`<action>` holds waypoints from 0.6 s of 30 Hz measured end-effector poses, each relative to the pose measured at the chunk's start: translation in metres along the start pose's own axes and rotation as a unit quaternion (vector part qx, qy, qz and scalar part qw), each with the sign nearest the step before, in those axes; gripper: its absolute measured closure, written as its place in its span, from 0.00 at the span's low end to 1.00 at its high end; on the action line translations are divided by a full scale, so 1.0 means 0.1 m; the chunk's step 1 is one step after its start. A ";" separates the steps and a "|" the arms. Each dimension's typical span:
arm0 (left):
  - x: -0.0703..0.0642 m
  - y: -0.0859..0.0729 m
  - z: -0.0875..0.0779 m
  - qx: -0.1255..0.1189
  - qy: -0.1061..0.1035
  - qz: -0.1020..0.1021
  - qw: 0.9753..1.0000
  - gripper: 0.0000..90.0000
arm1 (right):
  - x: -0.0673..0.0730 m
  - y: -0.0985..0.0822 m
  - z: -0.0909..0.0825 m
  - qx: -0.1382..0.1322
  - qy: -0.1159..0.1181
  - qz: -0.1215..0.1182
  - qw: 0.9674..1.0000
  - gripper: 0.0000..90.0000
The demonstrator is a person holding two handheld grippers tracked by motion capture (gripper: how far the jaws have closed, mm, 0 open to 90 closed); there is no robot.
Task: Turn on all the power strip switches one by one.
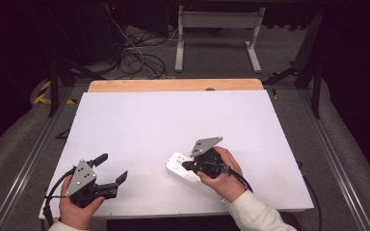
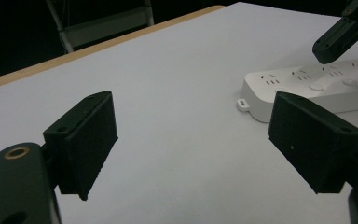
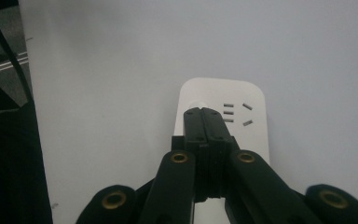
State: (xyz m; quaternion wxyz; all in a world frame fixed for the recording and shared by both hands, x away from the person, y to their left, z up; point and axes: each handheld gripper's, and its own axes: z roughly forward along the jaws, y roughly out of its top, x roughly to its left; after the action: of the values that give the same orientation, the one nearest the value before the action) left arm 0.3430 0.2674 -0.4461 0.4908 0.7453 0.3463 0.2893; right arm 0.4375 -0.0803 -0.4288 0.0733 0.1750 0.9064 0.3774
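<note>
A white power strip point(image 1: 177, 167) lies on the white table point(image 1: 173, 120) near its front edge, right of centre. My right gripper point(image 1: 188, 165) is shut with nothing between its jaws. Its tips point(image 3: 204, 114) sit over the strip's end point(image 3: 223, 95), beside a round button and a set of socket slots. Whether they touch it I cannot tell. My left gripper point(image 1: 113, 167) is held at the front left, open wide and empty. From the left gripper view point(image 2: 193, 140) the strip point(image 2: 307, 86) lies ahead to the right, with the right gripper point(image 2: 328, 51) just above it.
A wooden strip point(image 1: 173, 85) runs along the table's far edge. Behind it, on the floor, lie tangled cables point(image 1: 135, 57) and the white legs of a desk frame point(image 1: 217, 29). Metal rails point(image 1: 29, 159) flank the table.
</note>
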 end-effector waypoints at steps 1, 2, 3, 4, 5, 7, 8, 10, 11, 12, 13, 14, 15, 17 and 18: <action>0.00 0.00 0.00 0.000 0.000 0.000 1.000 0.17 | 0.00 0.00 0.01 0.005 0.001 -0.002 1.000 1.00; 0.00 0.00 0.00 0.000 0.000 0.000 1.000 0.17 | 0.00 -0.01 0.03 0.011 0.002 -0.002 1.000 1.00; 0.00 0.00 0.00 0.000 0.000 0.000 1.000 0.17 | 0.00 -0.01 0.05 0.016 0.003 -0.003 1.000 1.00; 0.00 0.00 0.00 0.000 0.000 0.000 1.000 0.17 | 0.00 -0.02 0.06 0.020 0.003 -0.003 1.000 1.00; 0.00 0.00 0.00 0.000 0.000 0.000 1.000 0.17 | 0.00 -0.02 0.08 0.025 0.004 -0.004 1.000 1.00; 0.00 0.00 0.00 0.000 0.000 0.000 1.000 0.17 | 0.00 -0.03 0.10 0.035 0.005 -0.004 0.999 1.00; 0.00 0.00 0.00 0.000 0.001 0.002 1.000 0.17 | 0.00 -0.03 0.11 0.038 0.005 -0.005 0.999 1.00; 0.01 0.00 0.00 0.000 0.001 0.001 1.000 0.17 | 0.00 -0.03 0.12 0.045 0.006 -0.005 0.999 1.00; 0.01 0.00 -0.01 0.000 0.001 0.001 1.000 0.17 | 0.00 -0.03 0.13 0.049 0.006 -0.005 0.999 1.00; 0.01 0.00 -0.01 0.000 0.001 0.002 1.000 0.17 | -0.01 -0.03 0.14 0.054 0.005 -0.007 0.999 1.00; 0.01 0.00 -0.01 0.000 0.001 0.002 1.000 0.17 | 0.00 -0.03 0.14 0.056 0.005 -0.007 0.998 1.00; 0.00 0.00 -0.01 0.000 0.001 0.002 1.000 0.17 | 0.00 -0.03 0.15 0.058 0.006 -0.007 0.998 1.00; 0.00 0.00 -0.01 0.000 0.001 0.002 1.000 0.17 | 0.00 -0.03 0.15 0.059 0.005 -0.006 0.998 1.00; 0.00 0.00 0.00 0.000 0.000 0.000 1.000 0.17 | 0.00 -0.03 0.16 0.060 0.004 -0.008 0.998 1.00; 0.00 0.00 0.00 0.000 0.000 0.002 1.000 0.17 | 0.00 -0.04 0.16 0.060 0.003 -0.009 0.998 1.00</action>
State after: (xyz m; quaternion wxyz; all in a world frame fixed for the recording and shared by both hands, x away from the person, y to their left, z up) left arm 0.3430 0.2680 -0.4459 0.4902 0.7459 0.3451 0.2903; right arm 0.4407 -0.0720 -0.4428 0.0629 0.1697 0.9293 0.3221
